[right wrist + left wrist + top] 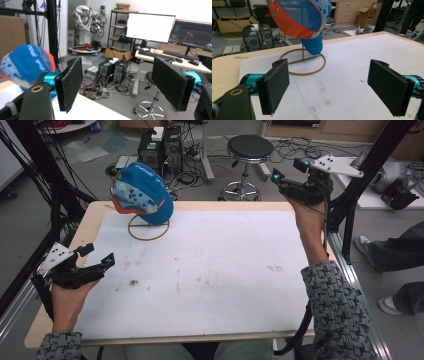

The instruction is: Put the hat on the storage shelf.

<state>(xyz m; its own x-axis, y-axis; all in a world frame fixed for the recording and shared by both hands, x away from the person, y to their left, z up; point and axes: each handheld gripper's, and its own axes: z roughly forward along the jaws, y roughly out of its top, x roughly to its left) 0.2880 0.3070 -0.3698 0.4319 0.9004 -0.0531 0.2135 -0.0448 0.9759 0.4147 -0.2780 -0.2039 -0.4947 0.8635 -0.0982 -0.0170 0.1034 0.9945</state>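
A white-topped desk [210, 270] seen from above. A blue and orange cap [142, 195] hangs on a wire ring stand [148, 229] at about 11 o'clock on the desk. The left tool [97, 257], jaws wide and empty, hovers at 8 o'clock, facing the cap. The right tool [276, 176], also wide and empty, is raised past the far edge at 2 o'clock. Nothing looks started; likely next is reaching for the cap. No containers are present.
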